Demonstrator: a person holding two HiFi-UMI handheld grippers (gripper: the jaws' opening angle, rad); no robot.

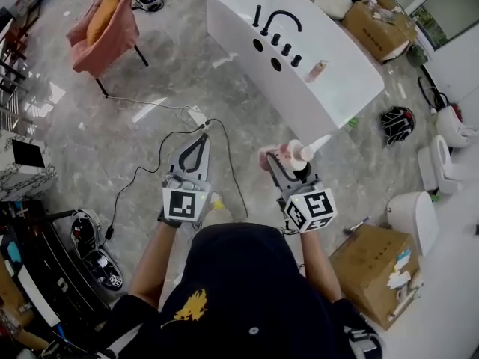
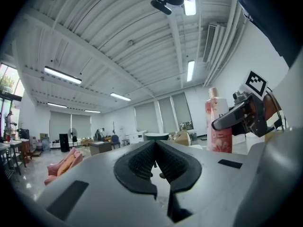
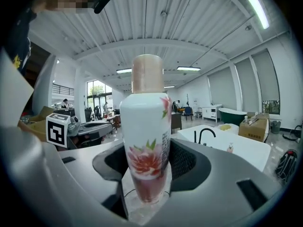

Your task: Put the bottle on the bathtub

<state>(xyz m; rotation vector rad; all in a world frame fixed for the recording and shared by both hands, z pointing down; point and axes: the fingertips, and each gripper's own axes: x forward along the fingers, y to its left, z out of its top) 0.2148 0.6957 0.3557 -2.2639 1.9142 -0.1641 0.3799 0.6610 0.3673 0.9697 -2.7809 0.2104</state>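
Right gripper [image 1: 287, 158] was clamped on the bottle [image 3: 146, 141], jaws pressed against its lower body from both sides, bottle upright with its tan cap on top, well up off the floor and well short of the bathtub [image 1: 340, 88]. Left gripper [image 1: 202, 138] was out in front beside it, jaws closed together on nothing, just along for the ride. The step in hand looked like the carry across to the tub. To do it well, the grip wanted to stay firm and low, with the bottle kept vertical so it came down flat on its base. The flat white deck by the black faucet [image 1: 278, 19] looked the likeliest landing spot, though a small bottle [image 1: 316, 69] already stood on it, so a bare patch clear of that and of the black knobs was the safer call, and the jaws should open only once the base sat fully on the deck. As for writing: a pink flower print on the bottle, with a column of small print beside it too blurred to read, and black square markers on both gripper cubes.
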